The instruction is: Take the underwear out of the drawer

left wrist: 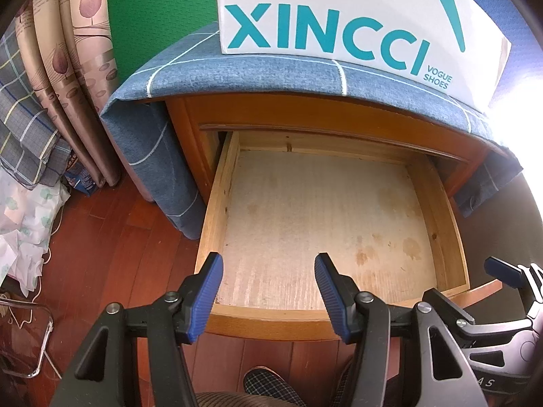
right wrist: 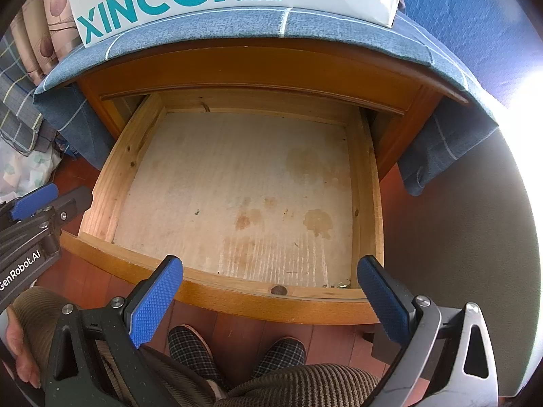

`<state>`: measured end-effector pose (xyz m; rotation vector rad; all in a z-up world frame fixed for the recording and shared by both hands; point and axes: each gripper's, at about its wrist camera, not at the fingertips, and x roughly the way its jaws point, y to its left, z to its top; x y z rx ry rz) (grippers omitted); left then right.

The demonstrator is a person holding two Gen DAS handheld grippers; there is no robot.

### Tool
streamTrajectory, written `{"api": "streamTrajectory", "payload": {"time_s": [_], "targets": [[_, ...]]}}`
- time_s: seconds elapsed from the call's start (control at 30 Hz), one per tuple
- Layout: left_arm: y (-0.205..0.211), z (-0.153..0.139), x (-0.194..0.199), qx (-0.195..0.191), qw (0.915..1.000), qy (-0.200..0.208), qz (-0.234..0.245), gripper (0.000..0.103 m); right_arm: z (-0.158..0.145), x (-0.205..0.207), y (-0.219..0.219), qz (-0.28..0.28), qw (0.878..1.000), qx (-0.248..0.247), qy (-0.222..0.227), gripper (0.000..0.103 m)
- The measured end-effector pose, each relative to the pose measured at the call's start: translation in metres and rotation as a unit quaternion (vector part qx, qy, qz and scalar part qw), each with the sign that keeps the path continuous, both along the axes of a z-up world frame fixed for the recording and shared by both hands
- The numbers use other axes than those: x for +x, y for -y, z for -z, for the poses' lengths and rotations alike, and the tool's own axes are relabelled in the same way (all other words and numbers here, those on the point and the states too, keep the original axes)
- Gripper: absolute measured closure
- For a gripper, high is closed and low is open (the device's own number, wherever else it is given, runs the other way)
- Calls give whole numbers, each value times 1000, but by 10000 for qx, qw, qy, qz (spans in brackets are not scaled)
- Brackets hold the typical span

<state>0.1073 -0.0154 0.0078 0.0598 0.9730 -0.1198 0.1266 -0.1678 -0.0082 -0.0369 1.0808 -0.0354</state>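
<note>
- Blue ribbed pads line both pairs of black fingers; the left gripper (left wrist: 268, 293) stands partly open with nothing between its pads, poised above the near rim of the drawer (left wrist: 217, 210).
- The right gripper (right wrist: 270, 300) is spread wider and likewise holds nothing, over the same front rim at about six o'clock of the drawer.
- In the right wrist view, the left gripper pokes in from nine o'clock; in the left wrist view, the right one shows at four o'clock.
- The pine drawer is pulled well out of the orange-brown nightstand (right wrist: 237, 68); its pale, stained bottom board lies bare apart from some small bits in the near right corner.
- I can see no underwear in either view.
- A blue checked cloth (left wrist: 271, 68) drapes the nightstand top, with a white XINCCI shoe box (left wrist: 339, 10) on it at twelve o'clock.
- Below, at six o'clock, checked slippers (right wrist: 191, 349) stand on the red wooden floor (left wrist: 118, 254).
- Patterned curtains (left wrist: 78, 51) hang at ten o'clock.
</note>
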Motion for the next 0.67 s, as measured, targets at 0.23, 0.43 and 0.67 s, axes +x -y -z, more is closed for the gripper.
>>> {"api": "streamTrajectory", "payload": {"time_s": [0.23,0.43,0.67], "targets": [[1,0,0,20,10000,17,10,46,0,0,0,-8,10000,-4,-5,2],[4,0,-2,57,9999,75,58,46,0,0,0,-4,10000,-4,-2,2],[3,-2,-5,19,9999,123,61,46,0,1,0,-5,10000,-2,-5,2]]}}
